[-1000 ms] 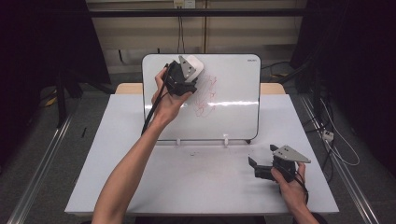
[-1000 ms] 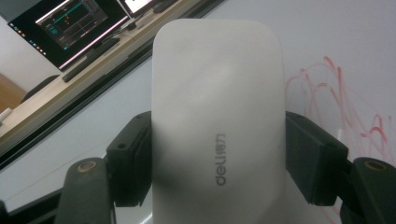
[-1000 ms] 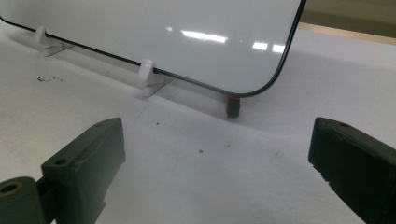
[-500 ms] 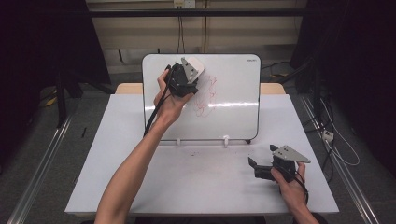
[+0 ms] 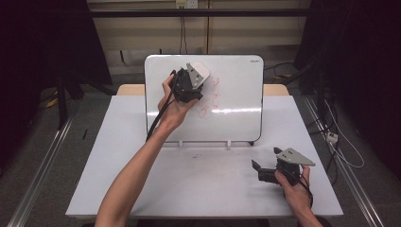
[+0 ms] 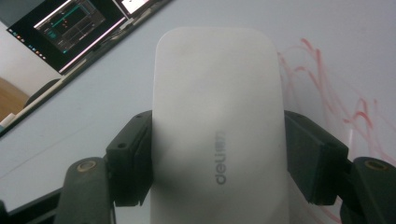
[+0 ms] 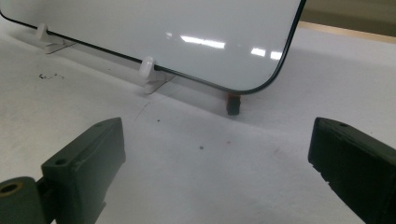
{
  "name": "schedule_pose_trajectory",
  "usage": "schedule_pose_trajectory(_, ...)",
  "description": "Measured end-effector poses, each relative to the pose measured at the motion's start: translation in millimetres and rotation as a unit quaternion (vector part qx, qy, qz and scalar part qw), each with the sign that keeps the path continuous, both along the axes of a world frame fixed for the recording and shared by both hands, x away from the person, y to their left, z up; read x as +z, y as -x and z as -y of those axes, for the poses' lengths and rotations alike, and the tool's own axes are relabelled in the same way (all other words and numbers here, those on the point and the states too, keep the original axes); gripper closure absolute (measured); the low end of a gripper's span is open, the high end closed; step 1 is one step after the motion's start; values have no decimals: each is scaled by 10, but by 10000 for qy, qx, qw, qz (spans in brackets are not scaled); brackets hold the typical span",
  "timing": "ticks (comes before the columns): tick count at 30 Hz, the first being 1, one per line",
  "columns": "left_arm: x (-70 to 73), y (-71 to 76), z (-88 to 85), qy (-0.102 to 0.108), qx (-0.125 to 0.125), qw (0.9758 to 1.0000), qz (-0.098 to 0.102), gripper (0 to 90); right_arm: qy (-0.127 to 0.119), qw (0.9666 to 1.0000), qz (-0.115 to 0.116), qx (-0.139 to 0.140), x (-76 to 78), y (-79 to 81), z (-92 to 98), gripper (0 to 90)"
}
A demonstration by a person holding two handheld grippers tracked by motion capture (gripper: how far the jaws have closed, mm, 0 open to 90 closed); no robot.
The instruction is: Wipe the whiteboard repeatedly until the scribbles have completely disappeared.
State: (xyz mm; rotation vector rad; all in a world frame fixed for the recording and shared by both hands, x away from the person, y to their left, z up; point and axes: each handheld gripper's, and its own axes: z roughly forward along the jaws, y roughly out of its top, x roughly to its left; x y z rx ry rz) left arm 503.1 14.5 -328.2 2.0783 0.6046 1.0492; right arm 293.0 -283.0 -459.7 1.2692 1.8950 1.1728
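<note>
White eraser (image 6: 217, 126) clamped in left gripper (image 5: 191, 85), shifted right toward red scribbles (image 5: 213, 97)

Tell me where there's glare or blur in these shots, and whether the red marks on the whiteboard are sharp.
High view: a bright glare band crosses the whiteboard, the room around it is dark, and the red scribbles read clearly. Left gripper view: the white eraser is soft and slightly hazy, the scribbles beside it blurred. Right gripper view: ceiling lights reflect on the board, and the near black jaws look soft.

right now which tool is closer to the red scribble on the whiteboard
Left. The left tool, shut on the white eraser, is up at the red scribble. The right tool rests open on the table, below the whiteboard.
</note>
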Motion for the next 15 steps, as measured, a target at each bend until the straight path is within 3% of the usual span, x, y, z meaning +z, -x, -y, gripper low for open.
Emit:
schedule_pose_trajectory(4,-142,111,93,-50,-151,9999,38,310,-22,10000,5,40,0,-15,-16,41)
schedule_pose_trajectory(7,-169,162,101,-192,-219,9996,64,310,-4,10000,8,46,2,-21,-22,41)
schedule_pose_trajectory(8,-181,184,103,-143,-216,9996,57,310,-11,10000,10,47,4,-19,-22,41)
schedule_pose_trajectory(9,-158,180,87,-206,-261,9994,75,310,-11,10000,10,47,4,-19,-22,41)
schedule_pose_trajectory(10,-156,171,84,-142,-294,9995,1,310,-6,10000,7,49,3,-17,-20,40)
schedule_pose_trajectory(11,-133,142,86,-280,-337,9990,-13,311,-5,10000,11,48,2,-16,-18,41)
schedule_pose_trajectory(15,-64,82,82,-222,-255,9994,-40,310,-23,10000,8,32,-1,-12,-1,40)
